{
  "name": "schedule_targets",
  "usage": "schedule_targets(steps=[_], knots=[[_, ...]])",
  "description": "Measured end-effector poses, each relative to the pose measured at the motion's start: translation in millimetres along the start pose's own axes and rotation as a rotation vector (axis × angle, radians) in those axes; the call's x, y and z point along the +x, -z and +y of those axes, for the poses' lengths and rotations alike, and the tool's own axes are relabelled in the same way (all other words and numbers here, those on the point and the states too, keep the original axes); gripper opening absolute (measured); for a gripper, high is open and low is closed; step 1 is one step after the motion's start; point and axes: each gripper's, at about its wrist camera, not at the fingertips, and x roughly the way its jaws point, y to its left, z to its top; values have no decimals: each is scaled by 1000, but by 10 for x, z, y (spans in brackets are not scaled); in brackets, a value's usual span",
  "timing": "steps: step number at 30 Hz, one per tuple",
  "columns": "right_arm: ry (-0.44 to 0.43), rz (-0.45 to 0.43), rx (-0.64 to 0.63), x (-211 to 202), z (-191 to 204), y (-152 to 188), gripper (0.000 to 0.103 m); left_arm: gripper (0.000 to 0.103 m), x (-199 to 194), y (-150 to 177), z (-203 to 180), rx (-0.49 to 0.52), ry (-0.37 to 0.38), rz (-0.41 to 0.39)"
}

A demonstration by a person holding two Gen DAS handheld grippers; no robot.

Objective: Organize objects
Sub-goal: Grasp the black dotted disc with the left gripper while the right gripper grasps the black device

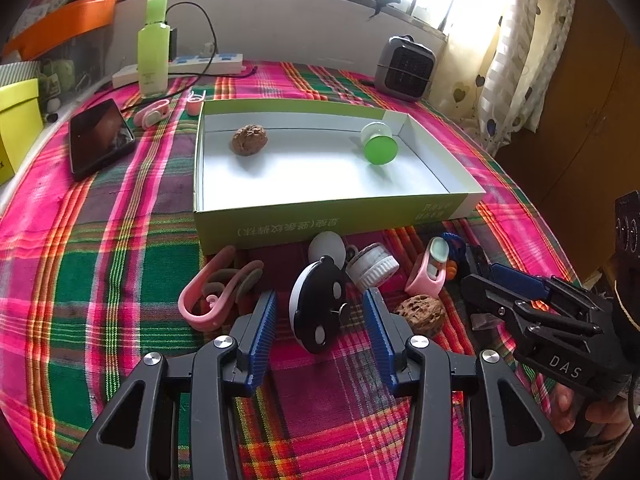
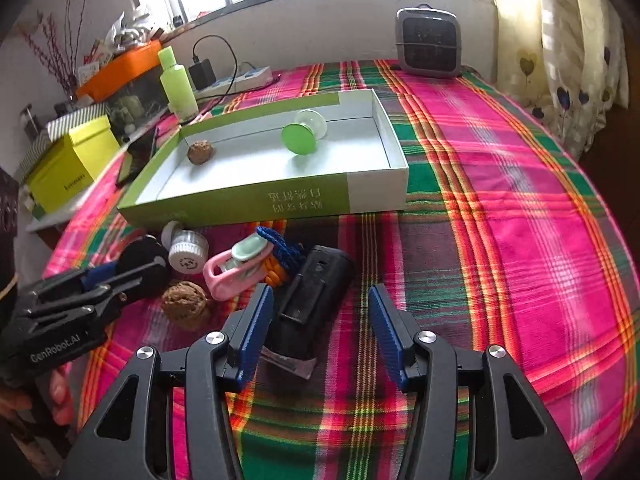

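Note:
A shallow green-and-white box (image 1: 320,220) (image 2: 240,200) holds a walnut (image 1: 249,141) (image 2: 200,153) and a green-lidded clear cup (image 1: 380,144) (image 2: 300,136). In front of it lie a pink clip (image 1: 212,296), a white ribbed cap (image 1: 372,268) (image 2: 187,254), a pink clip with a mint pad (image 1: 430,272) (image 2: 236,268) and a second walnut (image 1: 424,312) (image 2: 186,304). My left gripper (image 1: 320,312) (image 2: 120,276) is open around a black-and-white disc (image 1: 316,312), its pads apart from it. My right gripper (image 2: 320,312) (image 1: 474,272) is open over a black oblong device (image 2: 312,292).
A phone (image 1: 100,140), a green bottle (image 1: 153,52) (image 2: 178,84), a power strip (image 1: 180,68) and a small heater (image 1: 404,68) (image 2: 430,44) stand behind the box. A yellow-green carton (image 2: 72,164) sits at the left edge. Plaid cloth stretches to the right (image 2: 500,220).

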Motion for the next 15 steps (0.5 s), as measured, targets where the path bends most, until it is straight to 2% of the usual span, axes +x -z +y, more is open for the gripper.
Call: schedule_targets(steps=[9,15], knots=[[48,4,-29,5,4,3,50,43,-7,4,-12,7,-11,-4],[80,4,-43,-2,-27,4,33,40,3,2,-20,18,-27,-3]])
